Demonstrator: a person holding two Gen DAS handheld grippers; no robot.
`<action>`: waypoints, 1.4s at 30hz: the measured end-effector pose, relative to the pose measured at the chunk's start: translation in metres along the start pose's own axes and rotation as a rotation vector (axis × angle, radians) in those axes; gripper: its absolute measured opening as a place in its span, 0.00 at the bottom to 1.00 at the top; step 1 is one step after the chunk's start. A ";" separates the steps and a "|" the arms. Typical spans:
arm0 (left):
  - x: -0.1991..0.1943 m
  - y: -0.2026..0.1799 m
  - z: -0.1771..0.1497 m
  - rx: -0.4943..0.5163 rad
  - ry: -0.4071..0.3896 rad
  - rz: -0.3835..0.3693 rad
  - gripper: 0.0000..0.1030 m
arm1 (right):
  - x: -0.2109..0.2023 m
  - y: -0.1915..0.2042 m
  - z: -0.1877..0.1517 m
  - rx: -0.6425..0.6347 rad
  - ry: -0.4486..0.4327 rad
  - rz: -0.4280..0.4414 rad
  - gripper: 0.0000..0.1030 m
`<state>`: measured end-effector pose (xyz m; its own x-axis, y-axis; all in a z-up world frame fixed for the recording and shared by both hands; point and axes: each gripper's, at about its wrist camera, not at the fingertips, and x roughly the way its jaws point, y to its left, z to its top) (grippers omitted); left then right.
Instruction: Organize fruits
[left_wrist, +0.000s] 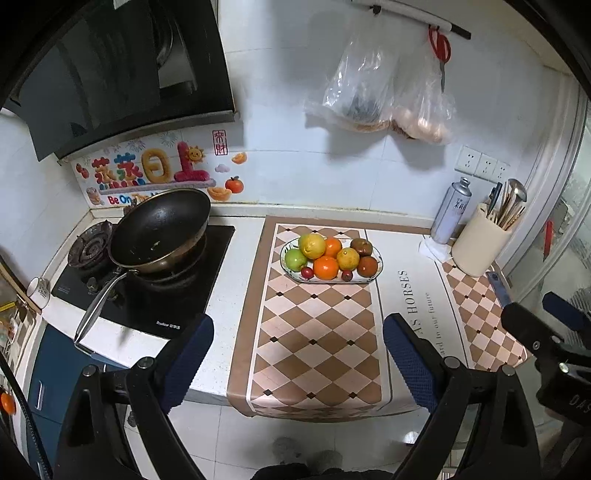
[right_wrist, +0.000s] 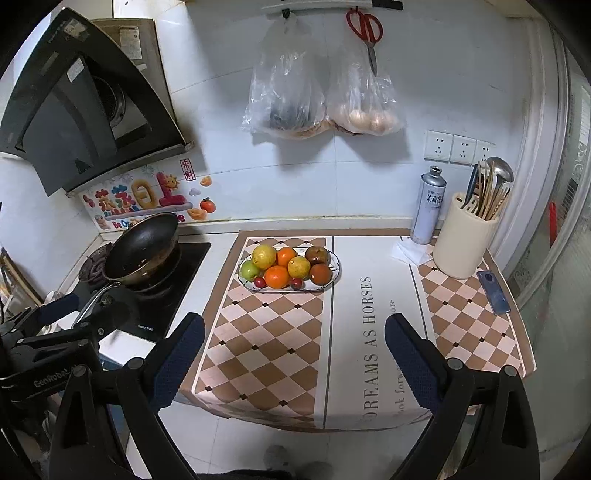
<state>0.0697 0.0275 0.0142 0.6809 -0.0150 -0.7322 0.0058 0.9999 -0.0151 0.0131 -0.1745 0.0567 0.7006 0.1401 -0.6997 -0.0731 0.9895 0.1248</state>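
Note:
A white oval plate stands on the checkered mat on the counter. It holds a pile of fruit: a yellow lemon, a green apple, oranges, brown fruits and small red fruits. My left gripper is open and empty, held back from the counter's front edge. My right gripper is open and empty, also back from the edge. Each gripper shows at the side of the other's view.
A black frying pan sits on the gas stove at the left. A spray can, a cream utensil holder and a phone stand at the right. Plastic bags and red scissors hang on the wall.

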 end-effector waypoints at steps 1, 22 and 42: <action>-0.003 -0.002 -0.001 0.002 -0.004 0.001 0.91 | -0.002 -0.002 0.000 0.005 0.000 0.002 0.97; 0.048 -0.010 0.020 0.022 0.025 0.055 0.91 | 0.067 -0.017 0.018 0.032 0.046 0.000 0.97; 0.140 -0.001 0.035 0.017 0.125 0.114 0.91 | 0.183 -0.021 0.040 0.023 0.146 -0.058 0.97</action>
<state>0.1907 0.0241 -0.0650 0.5811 0.0985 -0.8078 -0.0526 0.9951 0.0835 0.1713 -0.1712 -0.0455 0.5925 0.0878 -0.8008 -0.0175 0.9952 0.0961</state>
